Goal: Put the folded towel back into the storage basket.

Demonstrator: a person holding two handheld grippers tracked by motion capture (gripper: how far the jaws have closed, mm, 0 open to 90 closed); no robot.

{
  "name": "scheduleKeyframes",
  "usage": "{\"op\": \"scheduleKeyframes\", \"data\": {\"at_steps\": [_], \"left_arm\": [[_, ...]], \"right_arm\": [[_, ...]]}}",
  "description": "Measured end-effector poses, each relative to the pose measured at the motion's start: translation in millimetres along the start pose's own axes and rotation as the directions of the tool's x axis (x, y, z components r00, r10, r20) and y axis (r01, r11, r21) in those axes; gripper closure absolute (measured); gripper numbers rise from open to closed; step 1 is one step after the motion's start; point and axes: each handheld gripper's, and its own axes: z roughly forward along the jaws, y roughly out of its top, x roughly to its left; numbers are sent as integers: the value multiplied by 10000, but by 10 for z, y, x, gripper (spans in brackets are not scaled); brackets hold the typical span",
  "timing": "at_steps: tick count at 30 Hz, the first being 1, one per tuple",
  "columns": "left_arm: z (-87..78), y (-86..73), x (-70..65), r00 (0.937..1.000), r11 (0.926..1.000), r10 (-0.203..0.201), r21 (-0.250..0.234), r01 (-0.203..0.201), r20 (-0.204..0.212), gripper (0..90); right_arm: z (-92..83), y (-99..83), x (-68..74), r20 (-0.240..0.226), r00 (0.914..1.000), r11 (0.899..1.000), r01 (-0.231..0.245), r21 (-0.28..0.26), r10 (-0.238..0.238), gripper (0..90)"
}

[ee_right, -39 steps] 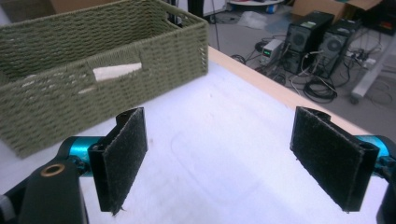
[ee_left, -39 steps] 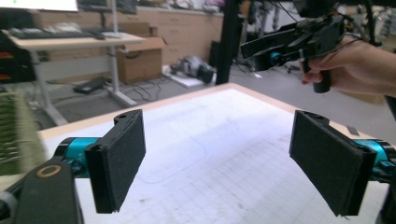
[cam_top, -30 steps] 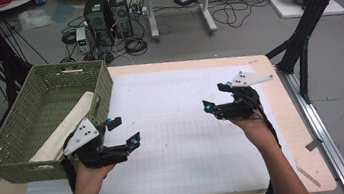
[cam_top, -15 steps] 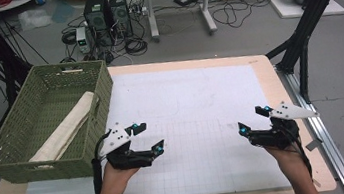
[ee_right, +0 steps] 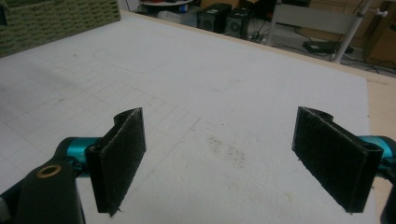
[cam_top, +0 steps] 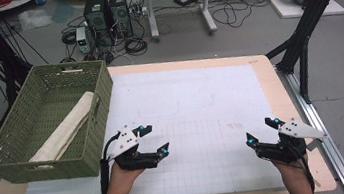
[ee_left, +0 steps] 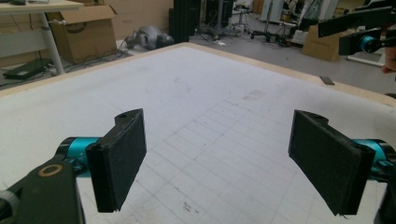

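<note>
Woven green plastic basket (cam_top: 25, 146); cream cloth (cam_top: 66, 128) inside; matt white gridded mat (cam_top: 201, 108); wood table (cam_top: 290, 106) edge.

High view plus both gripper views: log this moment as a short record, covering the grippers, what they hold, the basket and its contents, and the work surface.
left gripper: open, empty, low over the mat near the basket's front corner
right gripper: open, empty, near the table's front right
fingers: black pads spread wide, nothing between them
basket: green woven, at the table's left edge
basket contents: rolled beige cloth lying diagonally inside
work surface: white grid mat on a wooden table, a faint dark smudge on the mat
</note>
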Motion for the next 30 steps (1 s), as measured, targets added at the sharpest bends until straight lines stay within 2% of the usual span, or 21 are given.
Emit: {"op": "scheduleKeyframes", "data": {"at_steps": [2,4,9,12,15,18,22,30], "left_arm": [[-14,-12,11,9999,9999,-153,-41,153,-15,193],[-20,-16,24,9997,9998,-219,-25,219,-133,192],[-36,-28,40,9992,9992,-390,-104,389,-132,192],[-53,-29,51,9990,9991,-403,-106,401,-169,192],[-75,-27,59,9989,9990,-430,-104,428,-209,192],[-83,-30,61,9990,9992,-394,-32,393,-222,193],[-92,-33,65,9990,9994,-357,-31,357,-265,194],[-97,-46,61,9989,9995,-320,30,321,-329,196]], "right_arm": [[10,-42,10,-61,9999,9999,-115,-7,115,156],[35,-48,8,-49,10000,9997,-63,217,65,153],[63,-52,26,-36,10000,9993,-15,362,17,153],[63,-59,37,-66,9999,9992,83,398,-80,153],[64,-74,47,-67,9999,9992,-79,390,82,153],[61,-80,56,-53,10000,9993,34,367,-32,153],[71,-95,54,-50,9999,9990,-129,430,131,153],[97,-100,47,-113,9999,9987,-30,507,36,153]]}}
